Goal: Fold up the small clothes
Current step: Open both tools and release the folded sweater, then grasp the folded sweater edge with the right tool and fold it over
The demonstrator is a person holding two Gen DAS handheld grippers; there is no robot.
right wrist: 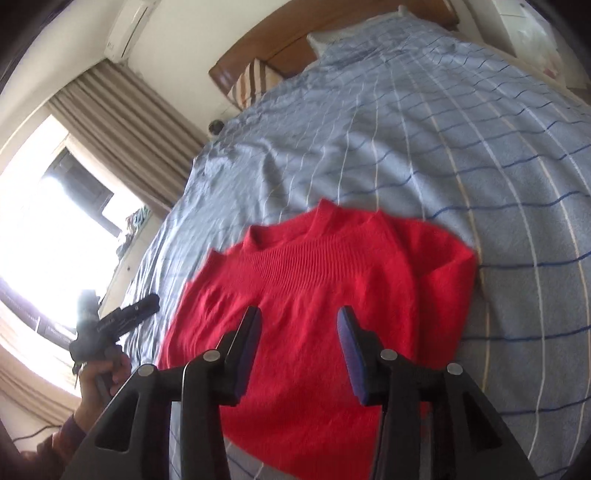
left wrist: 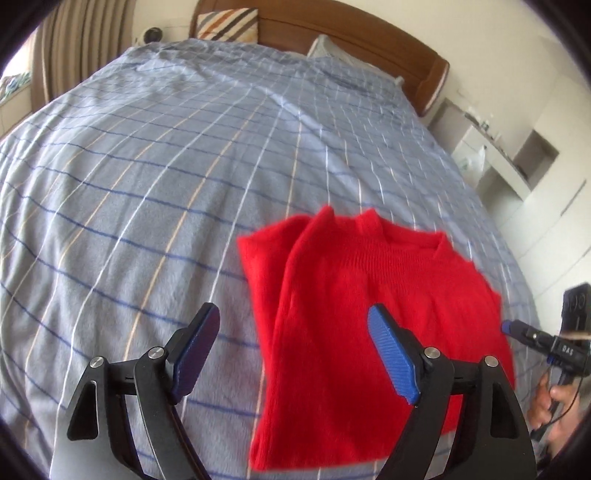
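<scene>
Our left claw (left wrist: 291, 354) is wide open and holds nothing. Our right claw (right wrist: 299, 354) is open too, with its two blue pads apart and nothing between them. Both claws hang just above the red sweater (left wrist: 369, 314), and we cannot tell if they touch it.

We see the red sweater (right wrist: 325, 280) lying flat on the bed. Its neck points away from us, toward the pillows. One side is already folded in, with a sleeve (left wrist: 314, 295) lying long down the body. In the left wrist view that fold is on the left part of the sweater. The knit has fine ribs below the neck.

Under the sweater is the blue blanket (left wrist: 166, 166) with thin white, dark blue and tan lines in a check. It has some wrinkles.

At the far end of the bed we see a brown wooden headboard (left wrist: 369, 33), a striped pillow (left wrist: 229, 24) and a white pillow (left wrist: 332, 50).

Off to one side are the brown curtains (right wrist: 122, 122) and a bright window (right wrist: 44, 229). A white air cooler (right wrist: 129, 22) sits high on the wall. On the other side are white shelves (left wrist: 517, 162).
</scene>
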